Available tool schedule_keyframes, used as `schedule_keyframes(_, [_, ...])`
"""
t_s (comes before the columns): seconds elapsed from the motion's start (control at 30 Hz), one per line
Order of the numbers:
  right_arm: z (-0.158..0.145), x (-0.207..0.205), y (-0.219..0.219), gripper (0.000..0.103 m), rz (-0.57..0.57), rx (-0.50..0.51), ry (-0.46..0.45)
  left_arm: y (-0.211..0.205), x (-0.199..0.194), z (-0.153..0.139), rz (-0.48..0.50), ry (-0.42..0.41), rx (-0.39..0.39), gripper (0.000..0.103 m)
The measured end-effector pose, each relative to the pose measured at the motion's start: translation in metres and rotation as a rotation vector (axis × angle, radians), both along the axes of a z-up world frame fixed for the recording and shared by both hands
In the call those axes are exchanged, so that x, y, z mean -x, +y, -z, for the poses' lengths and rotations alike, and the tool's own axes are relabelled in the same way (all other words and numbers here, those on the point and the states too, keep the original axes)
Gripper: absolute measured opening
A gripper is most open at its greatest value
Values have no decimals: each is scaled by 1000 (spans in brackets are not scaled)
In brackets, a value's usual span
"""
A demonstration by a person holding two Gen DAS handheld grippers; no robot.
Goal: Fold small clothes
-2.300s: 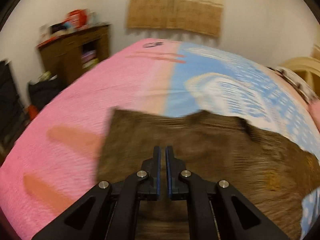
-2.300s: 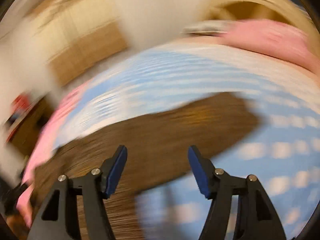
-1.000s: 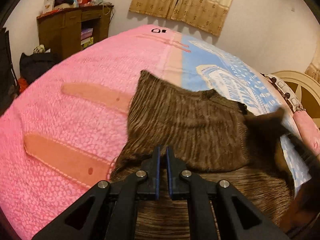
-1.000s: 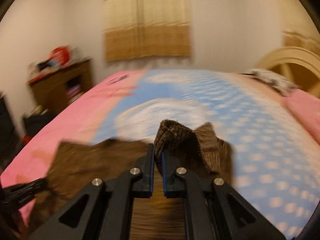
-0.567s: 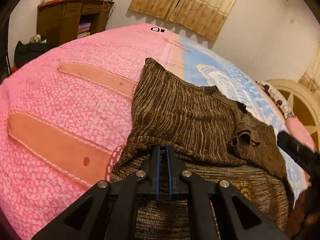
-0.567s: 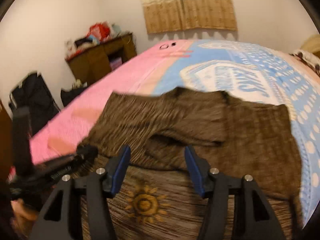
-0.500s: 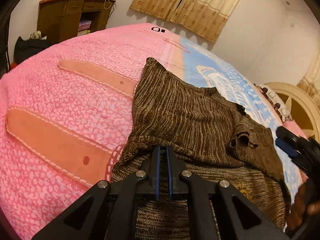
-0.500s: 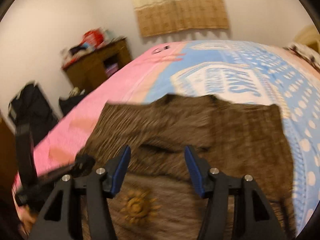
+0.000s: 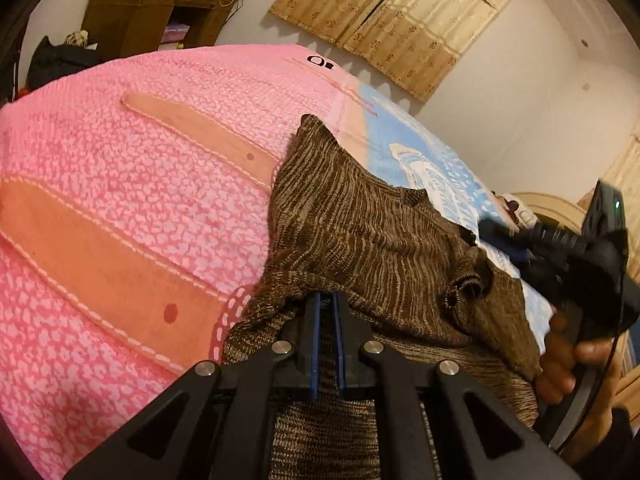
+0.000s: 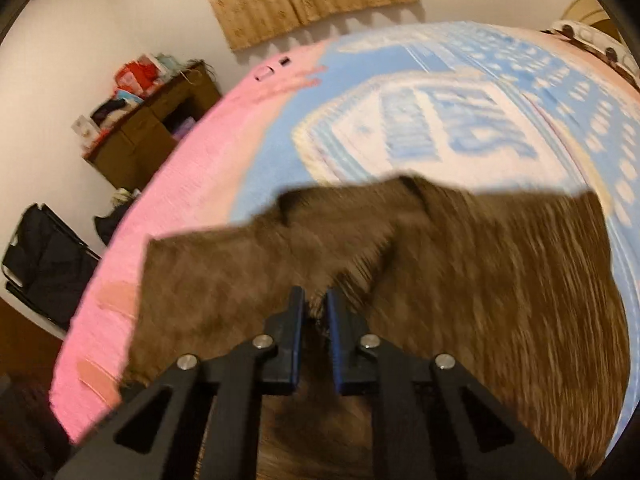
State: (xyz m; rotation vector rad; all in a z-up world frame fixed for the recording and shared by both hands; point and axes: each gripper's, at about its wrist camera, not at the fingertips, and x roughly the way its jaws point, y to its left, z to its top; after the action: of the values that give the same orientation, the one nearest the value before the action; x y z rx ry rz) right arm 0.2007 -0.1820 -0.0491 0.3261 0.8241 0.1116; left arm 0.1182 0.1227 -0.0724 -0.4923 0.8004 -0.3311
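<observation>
A small brown knit sweater lies on the bed, its left sleeve folded across the body. My left gripper is shut on the sweater's folded left edge. In the right wrist view, which is blurred, the sweater fills the lower frame. My right gripper has its jaws nearly together on a raised fold of the sweater near its middle. The right gripper also shows in the left wrist view at the sweater's right side, held by a hand.
The bed has a pink blanket on the left and a blue and white one on the right. A brown cabinet with clutter stands by the far wall. A black bag sits on the floor.
My right gripper went from wide open above the sweater to nearly closed on a fold near its middle. My left gripper has stayed shut on the left edge.
</observation>
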Motion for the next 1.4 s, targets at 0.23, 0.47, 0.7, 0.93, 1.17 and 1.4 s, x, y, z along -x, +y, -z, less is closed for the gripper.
schedule_keyframes(0.23, [-25,-10,-3,40,-102,-110,-134,3,5,-2,3,0,26,6])
schedule_keyframes(0.47, [13,14,-48,49,44,-140,-33,-46,18,-44,159,-132,-139,69])
schedule_keyframes(0.7, [27,19,-38,23,-27,-107,-1,-113,-8,-58,338,-217,-246,70])
schedule_keyframes(0.93, [21,21,-42,8,-85,-117,-4,-118,-34,-28,380,-77,-131,51])
schedule_keyframes(1.17, [3,-17,-23,12,-198,-268,-35,-96,-29,-21,322,-12,-64,18])
schedule_keyframes(1.4, [22,-22,-46,21,-122,-481,-45,-89,-20,-21,317,1,-13,18])
